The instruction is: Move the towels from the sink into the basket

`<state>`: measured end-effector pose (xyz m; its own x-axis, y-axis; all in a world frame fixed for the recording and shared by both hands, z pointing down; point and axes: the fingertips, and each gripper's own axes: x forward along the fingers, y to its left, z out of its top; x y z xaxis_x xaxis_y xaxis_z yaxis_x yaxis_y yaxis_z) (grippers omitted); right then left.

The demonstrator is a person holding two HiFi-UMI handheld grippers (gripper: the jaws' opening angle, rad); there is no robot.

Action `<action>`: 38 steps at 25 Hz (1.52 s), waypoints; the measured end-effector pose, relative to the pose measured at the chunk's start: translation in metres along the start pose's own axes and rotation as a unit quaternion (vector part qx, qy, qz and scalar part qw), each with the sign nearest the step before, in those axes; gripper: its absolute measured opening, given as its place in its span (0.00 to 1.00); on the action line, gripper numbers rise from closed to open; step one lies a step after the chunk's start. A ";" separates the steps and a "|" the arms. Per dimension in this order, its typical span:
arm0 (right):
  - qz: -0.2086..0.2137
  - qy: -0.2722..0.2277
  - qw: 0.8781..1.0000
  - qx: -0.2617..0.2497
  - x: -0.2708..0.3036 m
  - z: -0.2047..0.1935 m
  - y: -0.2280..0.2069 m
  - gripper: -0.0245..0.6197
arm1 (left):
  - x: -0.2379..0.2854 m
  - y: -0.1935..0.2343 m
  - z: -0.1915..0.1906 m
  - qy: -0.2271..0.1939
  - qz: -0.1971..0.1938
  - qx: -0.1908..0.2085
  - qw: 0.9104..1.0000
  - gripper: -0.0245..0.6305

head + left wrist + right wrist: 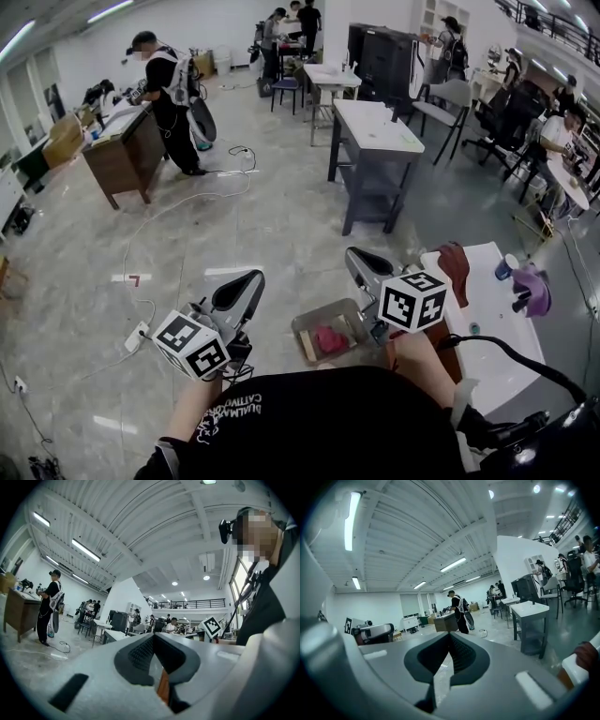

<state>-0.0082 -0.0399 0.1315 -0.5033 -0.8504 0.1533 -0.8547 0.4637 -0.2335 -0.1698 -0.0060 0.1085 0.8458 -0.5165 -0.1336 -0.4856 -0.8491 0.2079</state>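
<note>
1. Hovering above the floor, the left gripper has its jaws pressed together with nothing between them
2. The right gripper likewise has its jaws pressed together and empty, close to the sink's near-left corner
3. A maroon towel lies at the far end of the white sink top; a purple towel lies at its right edge, beside a blue cup
4. The basket sits on the floor just left of the sink, a pink towel inside it
</note>
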 end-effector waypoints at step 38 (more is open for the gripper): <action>-0.184 -0.005 0.982 -0.042 -0.096 0.013 -0.159 0.05 | 0.164 -0.032 -0.019 -0.025 -0.109 -0.015 0.994 0.04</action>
<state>0.1772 -0.0355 0.1410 -0.1581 -0.9665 0.2021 -0.9860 0.1435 -0.0846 -0.0110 -0.0617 0.0987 0.9182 -0.3252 -0.2262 -0.2839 -0.9384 0.1968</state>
